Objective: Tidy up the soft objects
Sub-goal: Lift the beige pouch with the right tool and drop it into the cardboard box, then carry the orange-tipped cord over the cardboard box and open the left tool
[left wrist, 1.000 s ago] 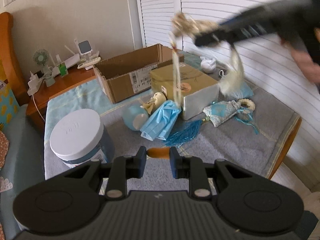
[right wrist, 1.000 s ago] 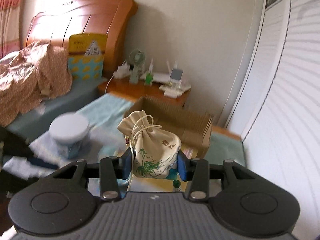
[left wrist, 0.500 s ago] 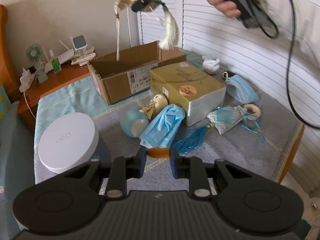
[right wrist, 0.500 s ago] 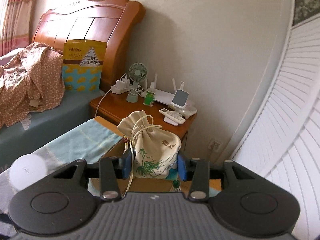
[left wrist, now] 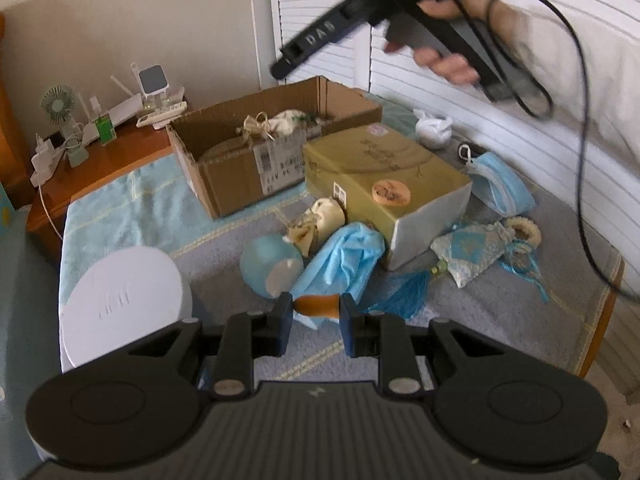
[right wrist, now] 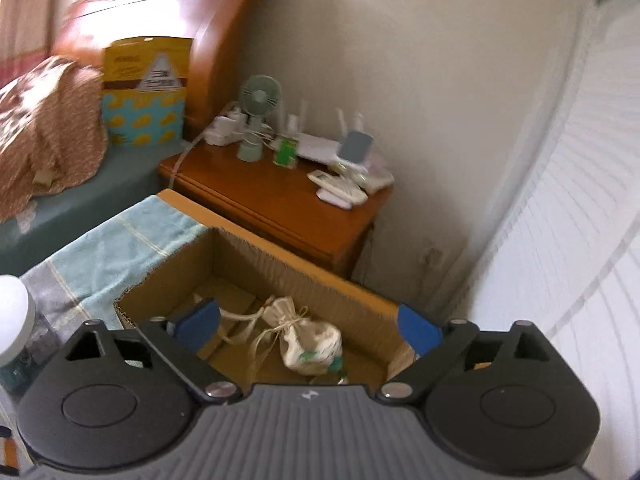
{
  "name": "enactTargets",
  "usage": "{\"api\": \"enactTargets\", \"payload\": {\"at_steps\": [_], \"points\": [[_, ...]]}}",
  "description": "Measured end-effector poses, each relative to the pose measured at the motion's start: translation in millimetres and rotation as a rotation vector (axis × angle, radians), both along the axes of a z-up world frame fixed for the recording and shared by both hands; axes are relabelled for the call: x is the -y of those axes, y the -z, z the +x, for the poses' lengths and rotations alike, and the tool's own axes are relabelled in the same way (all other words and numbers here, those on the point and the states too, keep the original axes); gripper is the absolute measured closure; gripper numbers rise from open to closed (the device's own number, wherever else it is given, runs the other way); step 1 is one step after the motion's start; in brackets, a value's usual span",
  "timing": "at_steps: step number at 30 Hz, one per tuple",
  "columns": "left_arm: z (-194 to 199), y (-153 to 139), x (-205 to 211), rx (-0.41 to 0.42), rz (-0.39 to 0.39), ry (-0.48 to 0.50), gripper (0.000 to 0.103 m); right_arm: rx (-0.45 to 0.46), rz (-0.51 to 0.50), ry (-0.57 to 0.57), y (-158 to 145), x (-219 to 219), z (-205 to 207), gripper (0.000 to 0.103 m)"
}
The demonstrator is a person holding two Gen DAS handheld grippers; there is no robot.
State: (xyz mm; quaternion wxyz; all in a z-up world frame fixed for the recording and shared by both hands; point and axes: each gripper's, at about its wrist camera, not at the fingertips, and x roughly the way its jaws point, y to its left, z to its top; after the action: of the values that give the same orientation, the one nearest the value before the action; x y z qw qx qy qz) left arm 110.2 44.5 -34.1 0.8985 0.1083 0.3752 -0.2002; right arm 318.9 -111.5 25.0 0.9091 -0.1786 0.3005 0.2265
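A cream drawstring pouch (right wrist: pixel 310 344) with green print lies inside the open cardboard box (right wrist: pixel 280 264), free of any grip. My right gripper (right wrist: pixel 308 326) hovers above the box with its jaws opening wide and nothing between the pads. In the left wrist view the pouch (left wrist: pixel 280 128) rests in the box (left wrist: pixel 240 184), and the right gripper (left wrist: pixel 282 68) hangs over it in a person's hand. My left gripper (left wrist: pixel 316 310) is shut on a small orange object (left wrist: pixel 316 306), low over the grey cloth. Just beyond it lie a blue face mask (left wrist: pixel 340 264) and a teal ball (left wrist: pixel 270 266).
A gold box (left wrist: pixel 384 184) stands right of the cardboard box. A small cream pouch (left wrist: pixel 322 216), a pale blue sachet (left wrist: pixel 466 252) with tassels and another mask (left wrist: pixel 500 188) lie around it. A white-lidded jar (left wrist: pixel 120 300) stands at the left. A wooden nightstand (right wrist: pixel 276 200) carries a fan and gadgets.
The right gripper carried the cream pouch over the cardboard box and let it go; the pouch now lies inside the box. The left gripper drifted slightly, still holding the orange object.
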Motion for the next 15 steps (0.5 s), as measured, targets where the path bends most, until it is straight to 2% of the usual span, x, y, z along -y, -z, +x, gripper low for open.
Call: {"api": "enactTargets", "payload": {"at_steps": [4, 10, 15], "points": [[6.4, -14.1, 3.7, 0.035, 0.019, -0.006, 0.080, -0.066, 0.052, 0.163, 10.0, 12.9, -20.0, 0.000], [28.6, -43.5, 7.4, 0.100, 0.051, -0.032, 0.080, -0.097, 0.073, 0.331, 21.9, 36.1, -75.6, 0.000], [67.2, -62.4, 12.4, 0.113, 0.048, -0.051, 0.080, -0.090, 0.089, 0.401, 28.5, 50.4, -124.4, 0.000]]}}
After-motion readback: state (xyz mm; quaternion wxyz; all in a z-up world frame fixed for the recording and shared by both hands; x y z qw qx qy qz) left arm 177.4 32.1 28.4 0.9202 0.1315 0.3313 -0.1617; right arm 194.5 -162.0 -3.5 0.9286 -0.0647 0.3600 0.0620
